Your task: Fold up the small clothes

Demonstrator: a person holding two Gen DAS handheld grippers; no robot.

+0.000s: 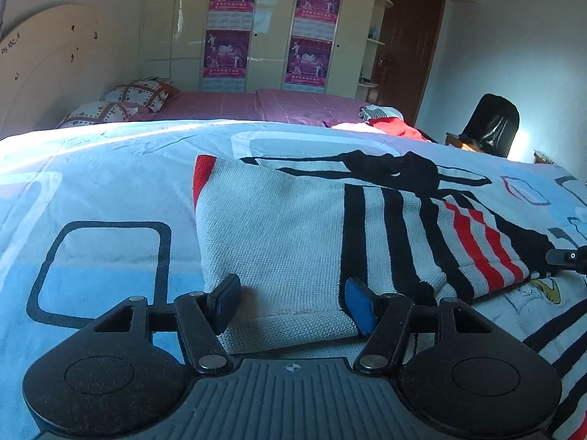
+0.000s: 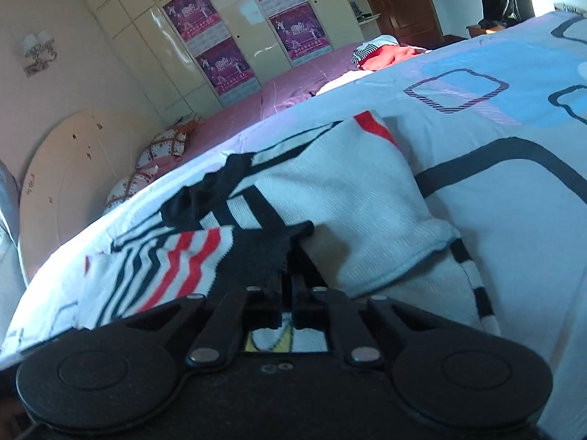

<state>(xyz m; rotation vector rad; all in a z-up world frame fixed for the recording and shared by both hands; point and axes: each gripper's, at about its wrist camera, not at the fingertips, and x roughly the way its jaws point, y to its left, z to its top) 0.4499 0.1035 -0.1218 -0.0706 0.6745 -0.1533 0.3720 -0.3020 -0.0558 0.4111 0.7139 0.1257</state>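
A white knit sweater (image 1: 279, 227) with black and red stripes lies partly folded on the bed. My left gripper (image 1: 291, 302) is open, and its two pads straddle the sweater's ribbed hem without pressing on it. In the right wrist view the same sweater (image 2: 348, 190) lies ahead, with a striped sleeve (image 2: 172, 256) to the left. My right gripper (image 2: 290, 260) is shut, its fingertips pinched on a black edge of the sweater next to that sleeve. The black cloth drapes over the left finger and hides the tip.
A blue and white patterned bedcover (image 1: 110, 183) spreads under the sweater. Behind it are a pink sheet, two pillows (image 1: 139, 95) and a small pile of red and striped clothes (image 1: 389, 121). A wardrobe (image 1: 271, 25) and a black chair (image 1: 491, 124) stand beyond the bed.
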